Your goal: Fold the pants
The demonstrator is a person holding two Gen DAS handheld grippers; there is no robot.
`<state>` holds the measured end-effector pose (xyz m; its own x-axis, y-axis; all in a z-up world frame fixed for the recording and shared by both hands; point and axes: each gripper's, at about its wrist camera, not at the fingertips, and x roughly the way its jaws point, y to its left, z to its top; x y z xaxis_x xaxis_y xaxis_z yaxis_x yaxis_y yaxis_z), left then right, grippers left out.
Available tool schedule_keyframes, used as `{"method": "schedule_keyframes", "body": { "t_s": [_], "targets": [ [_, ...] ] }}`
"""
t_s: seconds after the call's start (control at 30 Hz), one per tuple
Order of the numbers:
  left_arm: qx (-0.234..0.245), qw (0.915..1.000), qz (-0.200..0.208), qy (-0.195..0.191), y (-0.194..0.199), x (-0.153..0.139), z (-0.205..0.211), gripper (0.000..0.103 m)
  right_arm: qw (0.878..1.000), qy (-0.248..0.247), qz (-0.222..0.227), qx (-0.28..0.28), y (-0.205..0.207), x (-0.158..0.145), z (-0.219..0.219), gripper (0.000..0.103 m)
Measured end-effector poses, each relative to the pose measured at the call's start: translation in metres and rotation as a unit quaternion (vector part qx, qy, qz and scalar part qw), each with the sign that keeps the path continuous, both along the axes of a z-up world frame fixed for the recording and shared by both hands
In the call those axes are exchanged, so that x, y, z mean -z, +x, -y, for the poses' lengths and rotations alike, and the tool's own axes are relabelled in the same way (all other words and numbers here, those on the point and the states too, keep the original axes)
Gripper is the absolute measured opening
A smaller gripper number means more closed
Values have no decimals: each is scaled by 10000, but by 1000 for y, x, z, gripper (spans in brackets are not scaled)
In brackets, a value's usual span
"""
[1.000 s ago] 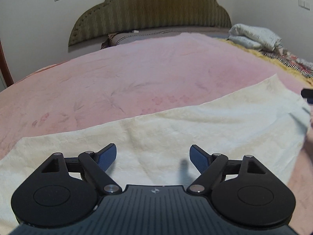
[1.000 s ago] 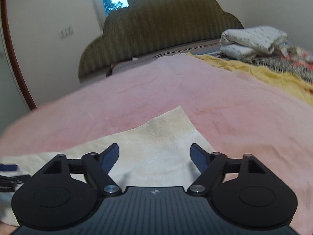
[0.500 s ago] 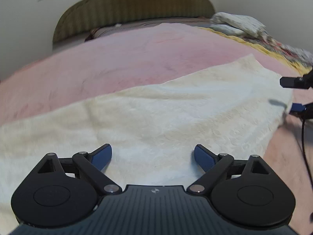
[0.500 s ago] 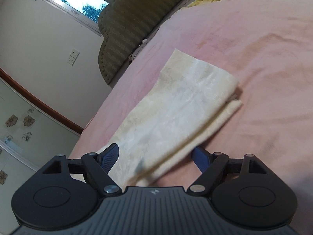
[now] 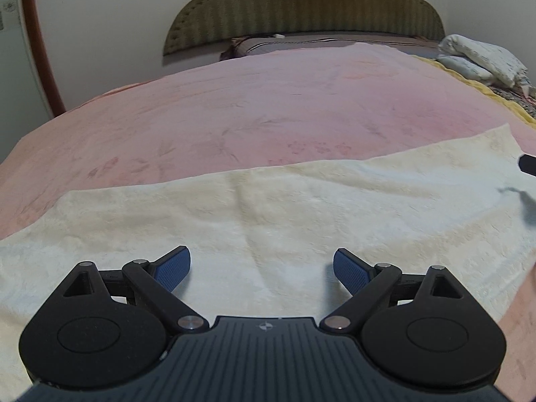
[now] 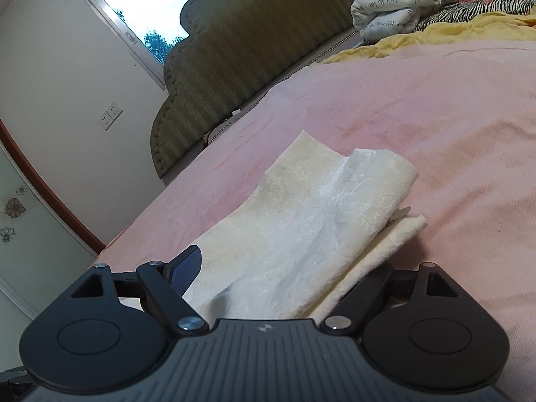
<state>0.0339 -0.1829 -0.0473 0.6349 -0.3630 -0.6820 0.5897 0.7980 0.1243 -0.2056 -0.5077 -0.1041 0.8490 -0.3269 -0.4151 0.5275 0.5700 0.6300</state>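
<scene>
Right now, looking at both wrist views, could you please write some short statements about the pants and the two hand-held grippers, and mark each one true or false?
1. The cream pants lie on a pink bedspread. True.
2. The left hand-held gripper is shut on the pants. False: its fingers stand wide apart over the flat cloth.
3. In the right wrist view, cloth lies between the fingers of the right hand-held gripper. True.
4. The headboard is bright red. False: it is olive green.
5. The pants are bunched into a ball. False: they lie spread out, one end doubled over.
</scene>
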Motion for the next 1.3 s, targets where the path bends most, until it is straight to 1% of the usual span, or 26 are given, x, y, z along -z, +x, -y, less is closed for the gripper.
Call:
{"method": "schedule_keyframes", "body": {
  "t_s": [0.23,0.77,0.8,0.87,0.93,0.97,1.0,1.03,1.07,1.1,1.13,1.23,1.27,1.3],
  "targets": [
    [-208,9998,7,36,6,-4,-7,95,10000,-20,48,-22,-2,2,0,85],
    [-318,9993,21,200,7,-3,-5,95,9999,54,100,-41,-6,0,1,85],
    [-331,9992,7,208,8,-2,-5,95,9999,67,98,-32,-6,-1,2,81],
    [-347,9992,-11,221,8,-1,-5,95,9999,113,108,32,-6,0,5,70],
    [-366,9990,3,247,9,-1,-5,95,9993,278,192,144,-9,3,11,43],
    [-376,9989,19,266,9,-1,-5,95,9985,423,263,217,-10,6,15,37],
    [-380,9989,35,284,9,-1,-4,95,9972,586,349,290,-12,9,19,29],
    [-377,9988,50,300,9,-1,-4,95,9960,710,432,338,-14,12,22,26],
    [-374,9988,65,318,9,-1,-4,95,9946,815,532,371,-15,15,25,21],
    [-375,9987,80,332,9,-1,-3,95,9943,820,565,389,-16,15,26,18],
    [-375,9987,89,341,9,-1,-3,95,9949,747,554,395,-15,13,25,17],
    [-311,9990,39,310,11,-2,-3,95,9983,277,398,320,-9,2,18,16],
    [-252,9994,-34,224,12,-3,-4,95,9990,86,347,277,-5,-4,15,15],
    [-187,9997,-173,40,15,-6,-7,95,9992,-75,309,237,-3,-9,12,15]
  ]
}}
